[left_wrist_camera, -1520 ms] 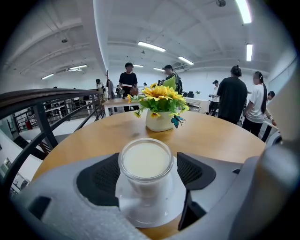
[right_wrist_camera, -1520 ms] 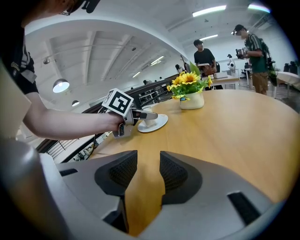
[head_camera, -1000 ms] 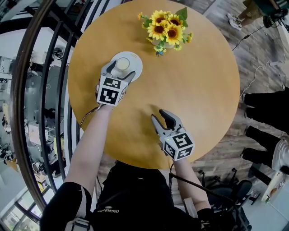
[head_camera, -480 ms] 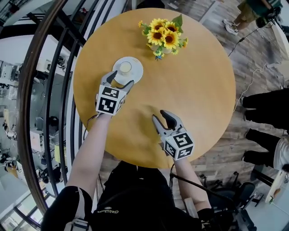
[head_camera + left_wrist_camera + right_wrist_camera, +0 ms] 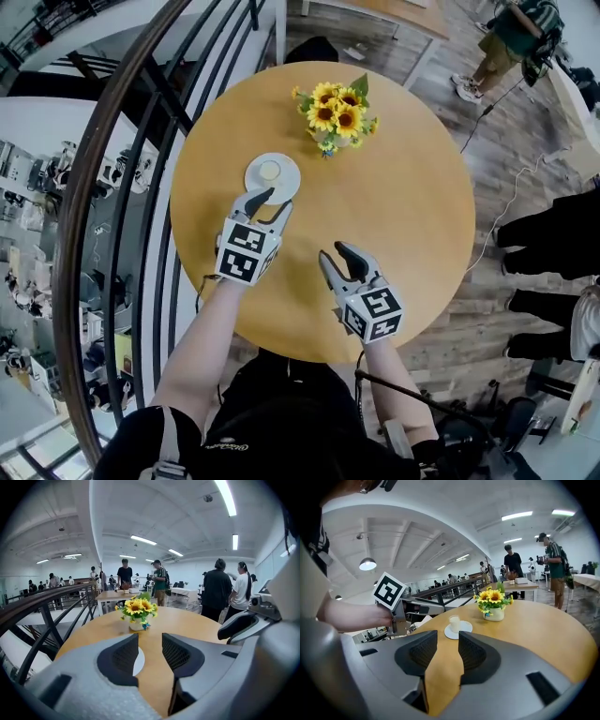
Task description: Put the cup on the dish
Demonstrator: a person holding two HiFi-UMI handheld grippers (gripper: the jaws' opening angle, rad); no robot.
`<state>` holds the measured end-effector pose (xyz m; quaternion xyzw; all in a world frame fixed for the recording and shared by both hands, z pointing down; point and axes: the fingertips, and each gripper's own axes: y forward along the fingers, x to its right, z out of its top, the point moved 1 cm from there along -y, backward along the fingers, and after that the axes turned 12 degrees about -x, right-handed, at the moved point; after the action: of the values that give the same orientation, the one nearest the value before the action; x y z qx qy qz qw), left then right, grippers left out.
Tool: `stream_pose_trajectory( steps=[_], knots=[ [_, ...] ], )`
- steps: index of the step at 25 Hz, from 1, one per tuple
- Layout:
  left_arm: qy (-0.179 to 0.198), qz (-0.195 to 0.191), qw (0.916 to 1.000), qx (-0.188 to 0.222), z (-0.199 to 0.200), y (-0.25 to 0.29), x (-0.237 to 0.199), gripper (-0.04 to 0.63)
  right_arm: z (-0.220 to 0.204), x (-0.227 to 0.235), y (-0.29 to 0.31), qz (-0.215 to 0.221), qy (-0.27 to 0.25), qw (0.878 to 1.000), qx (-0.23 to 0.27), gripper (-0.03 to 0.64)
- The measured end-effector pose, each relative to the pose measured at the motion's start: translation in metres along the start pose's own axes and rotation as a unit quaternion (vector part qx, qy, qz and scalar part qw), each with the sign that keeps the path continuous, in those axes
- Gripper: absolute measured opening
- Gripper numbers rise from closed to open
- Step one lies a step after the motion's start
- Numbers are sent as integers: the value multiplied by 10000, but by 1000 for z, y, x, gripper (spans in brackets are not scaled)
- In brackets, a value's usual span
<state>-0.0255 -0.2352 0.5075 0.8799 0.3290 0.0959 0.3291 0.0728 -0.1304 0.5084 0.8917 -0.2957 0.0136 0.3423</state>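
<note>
A small pale cup point(image 5: 269, 171) stands upright on the white dish point(image 5: 285, 184) on the round wooden table point(image 5: 412, 197). My left gripper point(image 5: 265, 204) sits just short of the dish, clear of the cup, and its jaws are closing with nothing between them. In the left gripper view, the left gripper point(image 5: 150, 641) shows only table and a sliver of the dish point(image 5: 139, 662) in its gap. My right gripper point(image 5: 339, 257) rests lower on the table, open and empty. In the right gripper view, the right gripper point(image 5: 446, 641) looks toward the cup point(image 5: 454, 623) and dish point(image 5: 461, 630).
A pot of sunflowers point(image 5: 337, 114) stands behind the dish, and also shows as sunflowers point(image 5: 137, 613). A dark railing point(image 5: 122, 187) curves along the table's left side. People point(image 5: 511, 37) stand on the wooden floor at right and far back.
My left gripper has drawn back from around the cup toward the person, leaving the cup on the dish, and its jaws have narrowed. The right gripper has barely moved.
</note>
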Motion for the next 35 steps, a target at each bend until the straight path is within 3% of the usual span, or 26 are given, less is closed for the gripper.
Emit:
stream_pose_trajectory(
  steps=[3,14,23,35],
  knots=[
    [69,-70,9997,236,19,-15,13,120,18,-2,-10,-72,-132,9997,195,140],
    [380,-312,9958,768,70,-64,68,43,65,-13,-62,-334,-430,9961,701,137],
    [582,-306,9902,1233,98,-106,84,35,105,-26,-95,-717,-766,9878,1152,73],
    [800,-182,9849,1527,118,-133,100,35,139,-41,-125,-787,-995,9800,1531,44]
  ],
)
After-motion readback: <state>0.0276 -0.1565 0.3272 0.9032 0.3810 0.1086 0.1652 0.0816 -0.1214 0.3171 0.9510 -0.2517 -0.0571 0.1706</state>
